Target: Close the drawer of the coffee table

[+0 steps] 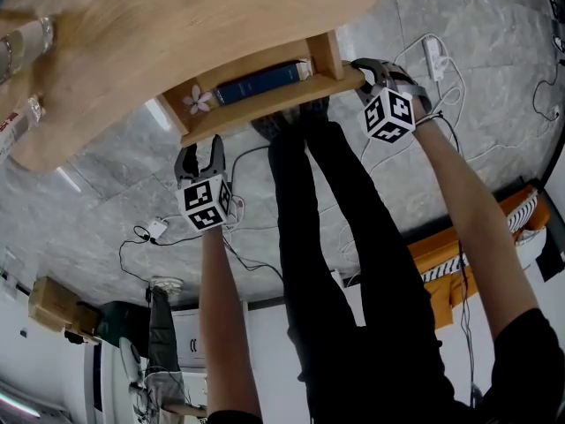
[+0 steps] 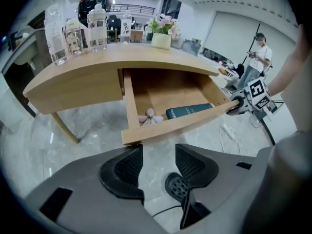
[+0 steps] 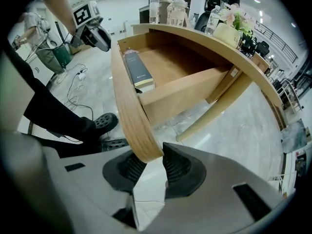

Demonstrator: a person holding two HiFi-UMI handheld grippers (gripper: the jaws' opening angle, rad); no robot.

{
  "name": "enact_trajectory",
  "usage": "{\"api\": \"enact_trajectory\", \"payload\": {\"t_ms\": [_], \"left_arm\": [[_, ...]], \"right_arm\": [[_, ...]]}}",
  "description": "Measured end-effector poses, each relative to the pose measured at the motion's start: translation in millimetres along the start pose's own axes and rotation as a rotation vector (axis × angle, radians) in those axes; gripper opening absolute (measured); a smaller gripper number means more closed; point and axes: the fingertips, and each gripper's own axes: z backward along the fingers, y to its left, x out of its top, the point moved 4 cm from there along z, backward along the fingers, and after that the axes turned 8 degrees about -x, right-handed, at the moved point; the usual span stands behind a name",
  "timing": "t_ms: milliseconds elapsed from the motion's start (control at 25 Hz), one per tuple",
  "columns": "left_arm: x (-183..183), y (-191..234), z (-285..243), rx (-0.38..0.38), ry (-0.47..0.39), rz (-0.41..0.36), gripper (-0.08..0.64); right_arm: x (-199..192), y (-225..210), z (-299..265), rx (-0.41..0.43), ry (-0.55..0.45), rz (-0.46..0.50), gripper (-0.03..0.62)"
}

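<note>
We saw coffee table (image 1: 177, 25) drawer (image 1: 265, 106) pulled open, book (image 1: 260, 82) inside. Our right gripper (image 3: 148, 162) clamped drawer's front end; left gripper (image 2: 158, 162) gaped empty just before other end. Rigid wood, likely gliding easily; push front evenly.

No readable text in any view; only coded square markers.
The left cube (image 1: 206, 203) on the left gripper (image 1: 201, 153) and the right cube (image 1: 388, 115) on the right gripper (image 1: 362, 76) carry black-and-white square marker patterns, with no letters or digits. The dark blue book (image 2: 189, 111) on the right side of the drawer (image 2: 170, 126) has a faint line of pale print on its cover, too small to read. The bottles (image 2: 73, 33) at the far left of the table (image 2: 97, 67) have labels that show only as pale bands, print not resolvable.
</note>
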Motion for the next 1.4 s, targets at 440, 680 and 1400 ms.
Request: {"api": "enact_trajectory", "payload": {"t_ms": [440,680,1400], "left_arm": [[13.8,-8.8,3.2,0.046,-0.072,0.064,0.149],[16.1,-7.4,5.9,0.086,-0.067,0.112,0.127],[65.9,11.9,3.6,0.213,-0.208,0.231,0.067]], "right_arm": [[4.5,-8.6,14.3,0.038,-0.028,-0.206,0.094],[4.8,-9.7,16.6,0.047,-0.015,-0.241,0.094],[18.8,-47.3,21.9,-0.047,-0.081,-0.397,0.091]]}}
